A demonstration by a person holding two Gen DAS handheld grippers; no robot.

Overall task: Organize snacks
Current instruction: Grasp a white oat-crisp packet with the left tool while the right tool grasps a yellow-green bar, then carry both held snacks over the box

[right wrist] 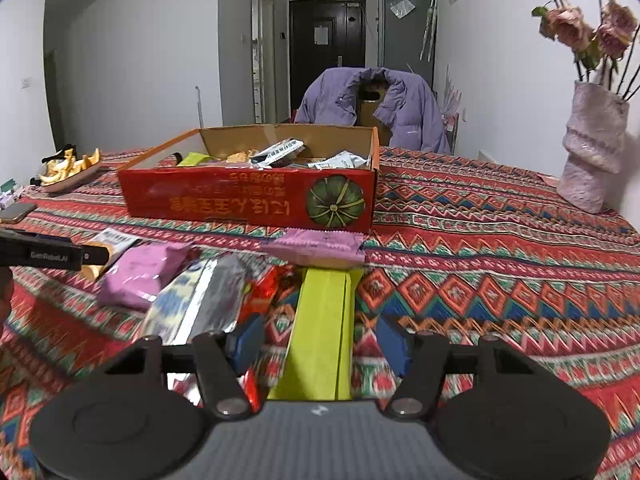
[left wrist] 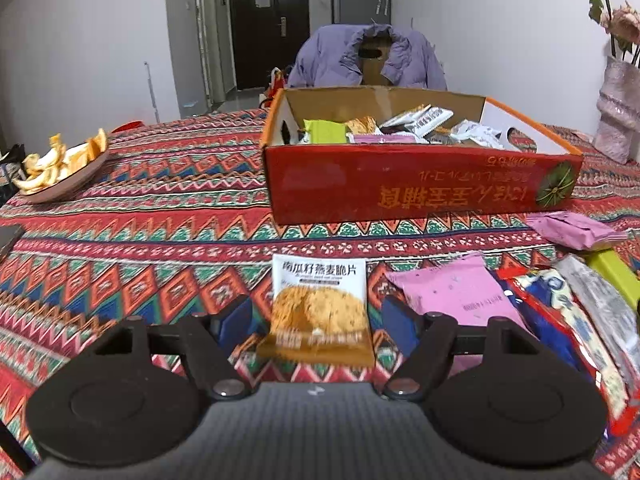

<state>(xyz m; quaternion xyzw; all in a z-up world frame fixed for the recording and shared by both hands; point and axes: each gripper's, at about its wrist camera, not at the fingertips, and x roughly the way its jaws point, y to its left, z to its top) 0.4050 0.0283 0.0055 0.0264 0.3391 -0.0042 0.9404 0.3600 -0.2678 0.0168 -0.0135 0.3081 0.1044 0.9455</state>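
A red cardboard box (left wrist: 420, 184) holding several snack packets stands on the patterned tablecloth; it also shows in the right wrist view (right wrist: 248, 200). My left gripper (left wrist: 318, 320) is open, its jaws on either side of a white-and-brown oat crisp packet (left wrist: 320, 304) lying on the cloth. My right gripper (right wrist: 320, 340) is open, its jaws on either side of a lime-green packet (right wrist: 322, 328). A pile of loose snacks lies between them: a pink packet (left wrist: 460, 292), a red-and-blue packet (left wrist: 560, 320), a silver packet (right wrist: 200, 304). Another pink packet (right wrist: 316, 246) lies against the box front.
A plate of orange peels (left wrist: 60, 168) sits at the far left. A pink vase with dried roses (right wrist: 592, 152) stands at the right. A chair draped with a purple jacket (left wrist: 368, 56) is behind the table. A phone (right wrist: 16, 212) lies at the left edge.
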